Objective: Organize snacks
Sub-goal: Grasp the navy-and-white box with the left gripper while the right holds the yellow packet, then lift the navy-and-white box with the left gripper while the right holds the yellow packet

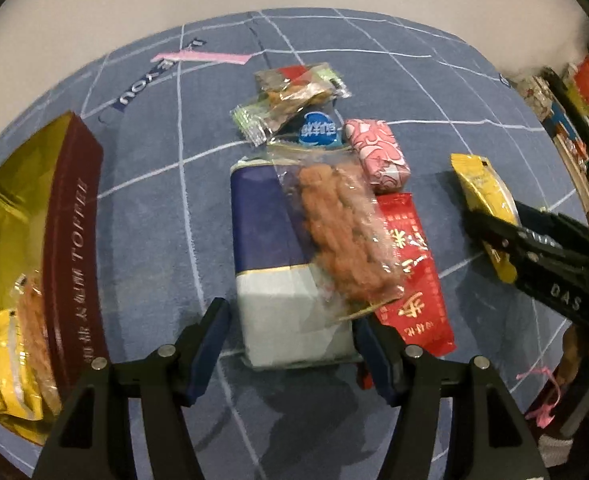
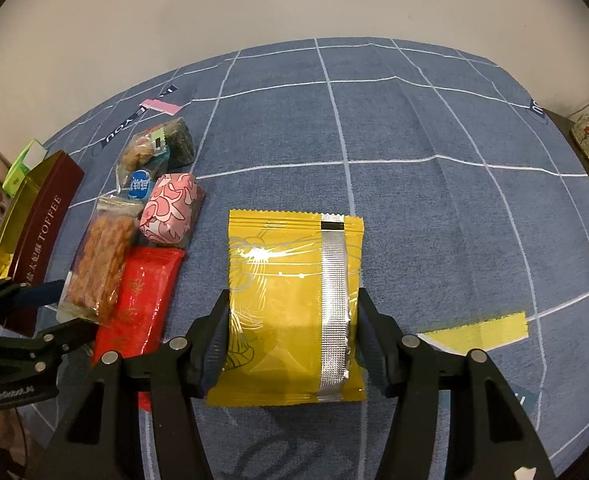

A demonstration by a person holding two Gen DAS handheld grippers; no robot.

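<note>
My right gripper (image 2: 292, 340) is shut on a yellow snack packet (image 2: 294, 300) and holds it over the blue checked cloth (image 2: 414, 200); the packet also shows in the left wrist view (image 1: 484, 196). My left gripper (image 1: 292, 340) is open, its fingers on either side of a blue-and-white packet (image 1: 270, 276). A clear bag of brown snacks (image 1: 342, 236) lies on that packet. A red packet (image 1: 412, 276), a pink wrapped snack (image 1: 376, 154) and small clear wrapped snacks (image 1: 290, 100) lie beside it.
A gold and maroon toffee box (image 1: 46, 260) with packets inside stands at the left. A yellow tape strip (image 2: 482, 330) lies on the cloth at the right, a pink strip (image 1: 202, 57) at the far side. Shelves of clutter (image 1: 574, 112) stand at the right.
</note>
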